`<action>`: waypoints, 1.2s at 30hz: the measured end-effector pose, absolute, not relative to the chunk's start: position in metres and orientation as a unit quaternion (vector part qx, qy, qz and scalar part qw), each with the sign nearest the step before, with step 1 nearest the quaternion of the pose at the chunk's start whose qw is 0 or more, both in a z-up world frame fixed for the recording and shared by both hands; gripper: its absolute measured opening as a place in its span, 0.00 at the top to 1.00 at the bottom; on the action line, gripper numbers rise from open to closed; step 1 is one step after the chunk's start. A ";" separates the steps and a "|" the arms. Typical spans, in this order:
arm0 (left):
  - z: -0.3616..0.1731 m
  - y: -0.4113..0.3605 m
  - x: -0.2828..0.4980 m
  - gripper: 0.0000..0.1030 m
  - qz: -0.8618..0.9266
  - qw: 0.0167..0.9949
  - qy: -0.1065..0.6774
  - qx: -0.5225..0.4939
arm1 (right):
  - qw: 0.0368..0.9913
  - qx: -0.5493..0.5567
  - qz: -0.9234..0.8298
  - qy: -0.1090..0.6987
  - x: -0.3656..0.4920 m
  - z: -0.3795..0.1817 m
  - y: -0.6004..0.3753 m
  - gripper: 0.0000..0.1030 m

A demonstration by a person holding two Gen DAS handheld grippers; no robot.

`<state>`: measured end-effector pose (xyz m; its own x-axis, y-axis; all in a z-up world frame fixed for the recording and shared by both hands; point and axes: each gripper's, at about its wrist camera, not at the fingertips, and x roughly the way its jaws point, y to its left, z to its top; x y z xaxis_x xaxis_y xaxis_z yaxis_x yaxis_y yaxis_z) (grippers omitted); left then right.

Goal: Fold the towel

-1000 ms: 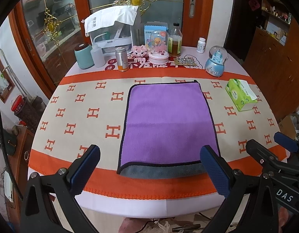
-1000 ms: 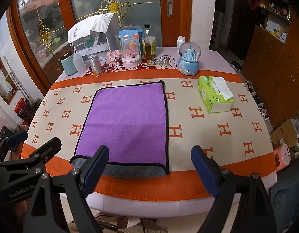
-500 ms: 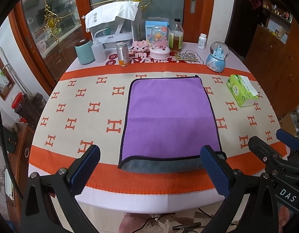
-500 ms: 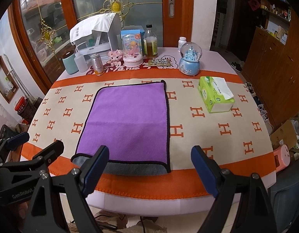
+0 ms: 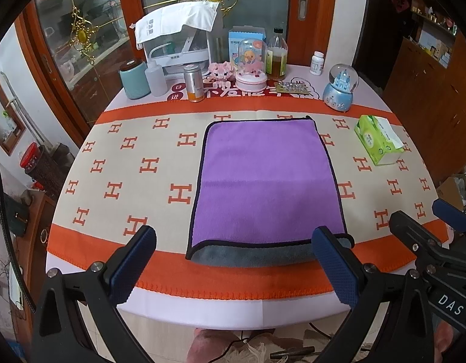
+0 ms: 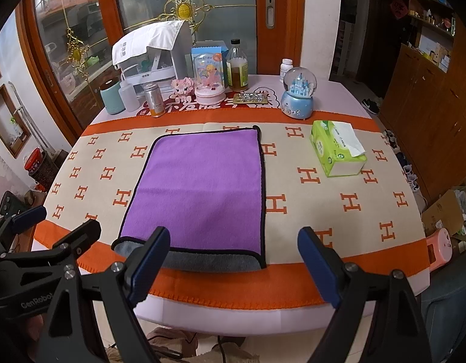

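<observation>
The towel (image 5: 267, 181) lies flat on the table (image 5: 233, 305), purple side up, and it is already doubled: along its near edge a grey layer (image 5: 257, 255) comes out from under the purple one, so one fold seems to be made. Both tongs hang in the air on the near side of the towel, off the edge of the table, and neither touches the cloth. The left tongs (image 5: 233, 267) are spread wide with nothing between the blue pads, and the right tongs (image 6: 233, 267) are spread wide and empty too (each one shows also at the side of the other camera's view). I judge that the step in hand is the pause between two folds, the approach for the next grasp. The next move calls for a grip on an edge of the towel. If the fold goes away from the person, each tongs should take one near corner, and the pinch must catch the purple and the grey layer together, because the grey one sticks out and could be taken alone. Then the edge should be lifted and carried to the far edge of the towel, with both hands level so that the black borders meet. A tissue pack (image 6: 337, 148) sits to the right of the towel, well apart from it, and should not disturb.
</observation>
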<state>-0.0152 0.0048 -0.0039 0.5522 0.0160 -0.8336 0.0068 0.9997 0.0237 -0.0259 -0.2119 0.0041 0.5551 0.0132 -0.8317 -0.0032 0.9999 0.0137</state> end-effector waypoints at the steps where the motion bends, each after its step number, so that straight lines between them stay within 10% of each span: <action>1: -0.004 0.004 -0.015 0.01 0.005 0.881 0.472 0.012 | 0.882 0.004 0.005 0.471 -0.026 0.004 -0.212 0.16; 36: -0.020 0.033 0.007 0.01 0.020 0.888 0.459 -0.011 | 0.895 0.018 0.033 0.445 -0.015 -0.013 -0.248 0.16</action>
<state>0.0075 0.0327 -0.0202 0.5777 0.0258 -0.8159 -0.0463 0.9989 -0.0012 -0.0149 -0.2483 -0.0133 0.6015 0.0755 -0.7953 -0.0429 0.9971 0.0622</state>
